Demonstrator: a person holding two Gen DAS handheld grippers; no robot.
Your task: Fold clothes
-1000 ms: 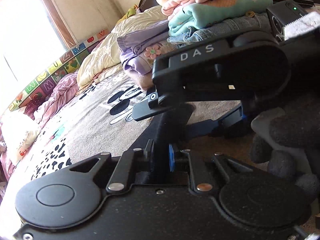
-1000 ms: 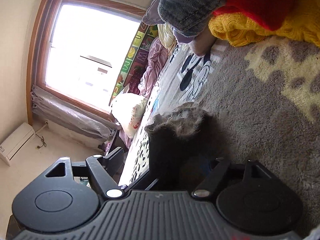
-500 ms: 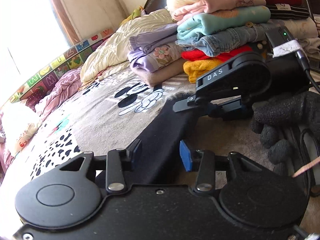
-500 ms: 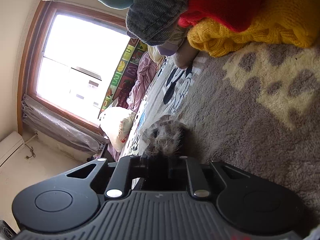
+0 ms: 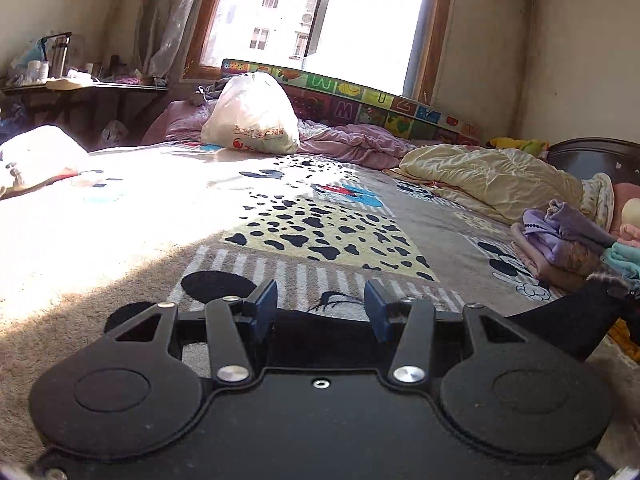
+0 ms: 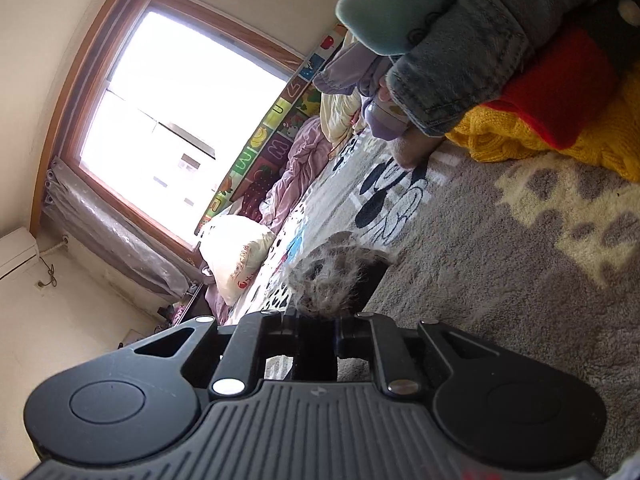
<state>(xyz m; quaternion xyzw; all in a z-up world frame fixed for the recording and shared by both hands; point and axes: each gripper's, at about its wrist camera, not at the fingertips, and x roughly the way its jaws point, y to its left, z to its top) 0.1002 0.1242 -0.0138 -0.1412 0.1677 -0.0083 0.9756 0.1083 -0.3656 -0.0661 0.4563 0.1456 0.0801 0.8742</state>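
A black garment with a fuzzy grey lining lies on the patterned bed blanket. In the left wrist view it (image 5: 568, 320) runs from under my left gripper toward the right, one end raised. My left gripper (image 5: 320, 308) is open, its blue-padded fingers apart just above the cloth's near edge. In the right wrist view my right gripper (image 6: 312, 330) is shut on the black garment (image 6: 332, 280), whose fuzzy end sticks up past the fingers.
A stack of folded clothes (image 6: 500, 60) stands at the headboard end, also seen at the right edge of the left wrist view (image 5: 568, 248). A cream quilt (image 5: 492, 176), a pink blanket (image 5: 352, 140) and a white plastic bag (image 5: 252, 116) lie along the window side.
My left gripper has opened, let go of the black garment and swung left to face the window. My right gripper stays shut on the cloth and has shifted slightly.
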